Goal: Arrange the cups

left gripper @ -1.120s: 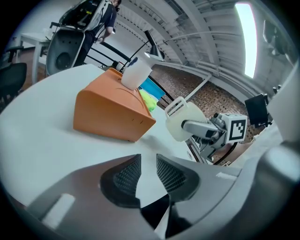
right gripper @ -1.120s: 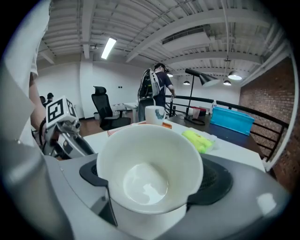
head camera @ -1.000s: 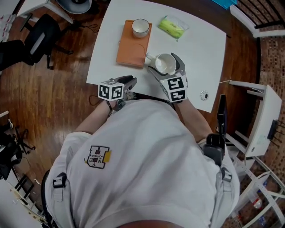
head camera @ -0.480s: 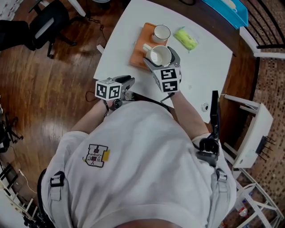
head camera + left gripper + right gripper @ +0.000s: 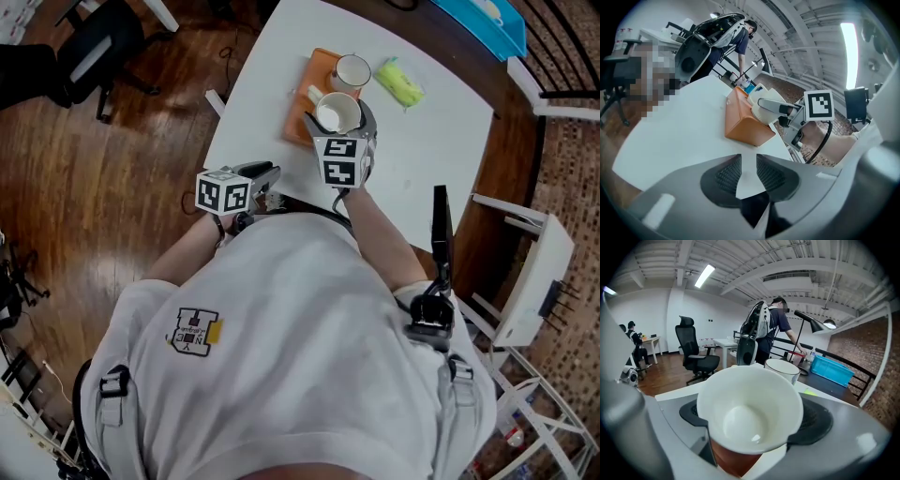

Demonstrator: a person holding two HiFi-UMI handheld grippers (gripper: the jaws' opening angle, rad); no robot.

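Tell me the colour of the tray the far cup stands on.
The tray is orange, all one colour; the left gripper view shows it best.

1. Left gripper [image 5: 265, 176] is held close in front of the body, pointing forward and somewhat down; its jaws stand a narrow slit apart with nothing between them.
2. Right gripper [image 5: 341, 120] reaches further ahead, also tilted down; its jaws are spread wide and press on the sides of a white cup [image 5: 749, 411], whose mouth faces up.
3. Right forearm [image 5: 373, 239] is bare and stretched forward; left forearm [image 5: 192, 248] is bent and kept near the torso.
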